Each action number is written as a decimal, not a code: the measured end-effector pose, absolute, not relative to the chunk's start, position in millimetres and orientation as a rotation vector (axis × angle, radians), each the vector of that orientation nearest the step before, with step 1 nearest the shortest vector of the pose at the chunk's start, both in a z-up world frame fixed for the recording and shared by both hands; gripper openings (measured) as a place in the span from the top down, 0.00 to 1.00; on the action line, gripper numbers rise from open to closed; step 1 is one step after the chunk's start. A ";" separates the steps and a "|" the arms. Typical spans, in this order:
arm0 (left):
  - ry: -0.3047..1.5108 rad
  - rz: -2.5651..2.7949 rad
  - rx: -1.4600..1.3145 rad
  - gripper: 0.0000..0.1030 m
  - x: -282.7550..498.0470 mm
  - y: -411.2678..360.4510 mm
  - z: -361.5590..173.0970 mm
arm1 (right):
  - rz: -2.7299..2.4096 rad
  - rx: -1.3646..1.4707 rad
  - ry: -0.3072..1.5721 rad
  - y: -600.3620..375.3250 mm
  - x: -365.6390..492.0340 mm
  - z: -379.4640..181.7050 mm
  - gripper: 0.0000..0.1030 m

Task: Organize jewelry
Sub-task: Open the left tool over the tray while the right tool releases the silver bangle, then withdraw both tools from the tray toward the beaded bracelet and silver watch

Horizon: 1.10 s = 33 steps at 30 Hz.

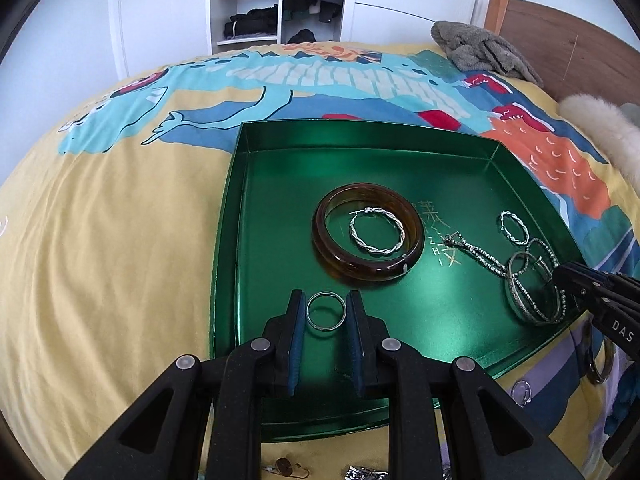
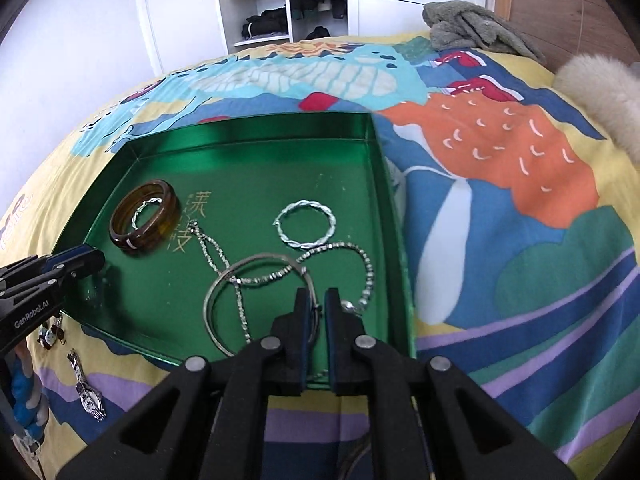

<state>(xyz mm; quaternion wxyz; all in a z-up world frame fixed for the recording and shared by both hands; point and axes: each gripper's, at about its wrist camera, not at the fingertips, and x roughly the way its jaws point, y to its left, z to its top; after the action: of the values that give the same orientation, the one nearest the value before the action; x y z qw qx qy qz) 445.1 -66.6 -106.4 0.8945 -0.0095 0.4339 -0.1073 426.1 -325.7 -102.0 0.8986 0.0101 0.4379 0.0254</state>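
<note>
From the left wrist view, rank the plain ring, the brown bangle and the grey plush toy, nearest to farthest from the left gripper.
1. Plain ring: between the left gripper's fingers, on the green tray.
2. Brown bangle: mid-tray, just ahead, slightly right.
3. Grey plush toy: far right, by the headboard.

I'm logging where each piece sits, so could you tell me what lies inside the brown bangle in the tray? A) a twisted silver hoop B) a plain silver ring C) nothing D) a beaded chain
A: a twisted silver hoop lies within the brown bangle on the tray; the plain ring sits between the left gripper fingers, and the chain lies further right.
</note>
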 end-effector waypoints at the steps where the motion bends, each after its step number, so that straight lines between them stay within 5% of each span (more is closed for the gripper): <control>1: 0.905 -0.224 -0.033 0.79 445.7 -64.6 -105.1 | 0.048 0.028 0.902 -327.7 425.1 -99.0 0.69; 6: 0.874 -0.229 -0.054 0.76 433.6 -55.0 -78.5 | 0.039 0.026 0.841 -335.3 405.9 -66.3 0.64; 13: 0.741 -0.266 -0.034 0.58 372.8 -31.4 -0.3 | 0.043 0.026 0.713 -339.2 348.7 6.3 0.64; 25: 0.662 -0.224 -0.058 0.56 253.7 48.8 62.4 | 0.011 0.009 0.562 -337.1 209.1 99.3 0.64; 33: 0.639 -0.179 -0.034 0.54 196.8 90.5 67.8 | -0.012 0.011 0.533 -332.7 142.5 113.0 0.64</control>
<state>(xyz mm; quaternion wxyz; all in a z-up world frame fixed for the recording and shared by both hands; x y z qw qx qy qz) 196.8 90.5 67.8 0.9453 -0.0168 0.3138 -0.0877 142.5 -332.7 113.0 0.9647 0.0055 0.2633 -0.0059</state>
